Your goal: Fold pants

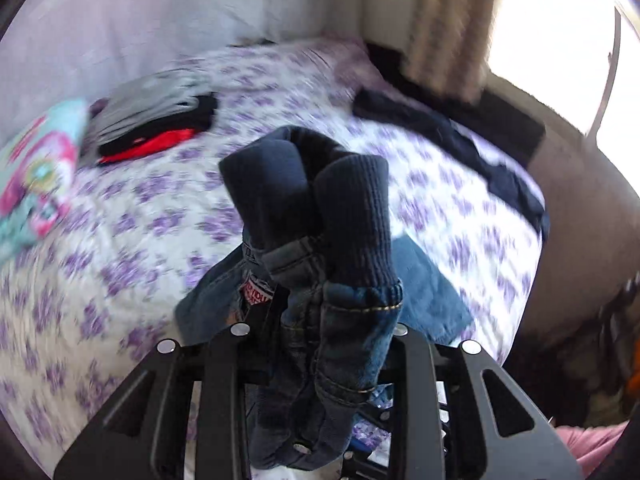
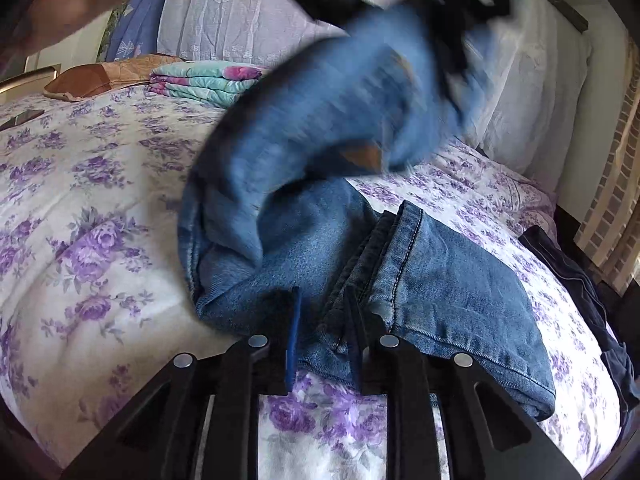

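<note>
Blue denim pants lie across the bed with purple-flowered bedding (image 2: 80,200). Their leg ends (image 2: 460,280) rest flat on the bedding near the front. My right gripper (image 2: 324,320) is shut on a folded edge of that denim, which fills the gap from pad to pad. The other end of the pants (image 2: 340,120) is raised and blurred above the bed. In the left wrist view my left gripper (image 1: 320,320) is shut on the bunched waist of the pants (image 1: 348,216), with its dark ribbed band standing up over the fingers.
A stack of folded clothes (image 1: 156,120) in grey, black and red sits far left on the bed. A folded flowered blanket (image 2: 204,80) lies by the pillows (image 2: 248,12). A dark garment (image 2: 580,280) hangs over the right bed edge. A phone (image 2: 24,118) lies far left.
</note>
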`<action>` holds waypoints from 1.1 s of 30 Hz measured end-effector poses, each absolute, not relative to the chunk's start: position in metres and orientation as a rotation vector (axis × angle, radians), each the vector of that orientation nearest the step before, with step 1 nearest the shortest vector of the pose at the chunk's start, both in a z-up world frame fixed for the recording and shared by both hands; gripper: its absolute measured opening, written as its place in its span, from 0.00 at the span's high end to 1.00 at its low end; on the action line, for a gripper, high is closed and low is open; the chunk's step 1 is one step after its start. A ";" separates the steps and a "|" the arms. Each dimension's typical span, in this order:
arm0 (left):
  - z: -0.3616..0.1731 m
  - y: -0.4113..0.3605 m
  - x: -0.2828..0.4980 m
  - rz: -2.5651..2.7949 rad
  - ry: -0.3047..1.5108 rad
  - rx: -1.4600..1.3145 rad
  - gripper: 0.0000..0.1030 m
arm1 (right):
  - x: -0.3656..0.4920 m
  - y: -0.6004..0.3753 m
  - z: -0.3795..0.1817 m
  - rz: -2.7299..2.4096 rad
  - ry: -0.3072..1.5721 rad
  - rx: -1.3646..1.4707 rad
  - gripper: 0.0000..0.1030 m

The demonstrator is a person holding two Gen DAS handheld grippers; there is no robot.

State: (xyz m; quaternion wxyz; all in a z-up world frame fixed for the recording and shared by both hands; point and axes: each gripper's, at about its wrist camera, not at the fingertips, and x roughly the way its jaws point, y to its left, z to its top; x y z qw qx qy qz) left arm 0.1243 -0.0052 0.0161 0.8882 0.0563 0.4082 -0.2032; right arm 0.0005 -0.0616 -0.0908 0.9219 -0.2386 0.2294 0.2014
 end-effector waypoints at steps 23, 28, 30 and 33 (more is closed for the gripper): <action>-0.029 -0.150 0.131 -0.634 1.155 0.573 0.53 | -0.009 -0.078 -0.095 0.490 0.446 -0.457 0.75; 0.004 -0.123 0.140 -0.768 1.168 0.321 0.55 | -0.007 -0.087 -0.088 0.544 0.469 -0.431 0.65; 0.040 -0.094 0.134 -0.787 1.056 0.202 0.54 | -0.007 -0.095 -0.083 0.599 0.496 -0.409 0.60; 0.071 -0.048 0.119 -0.667 0.867 0.136 0.38 | -0.014 -0.108 -0.069 0.717 0.536 -0.372 0.53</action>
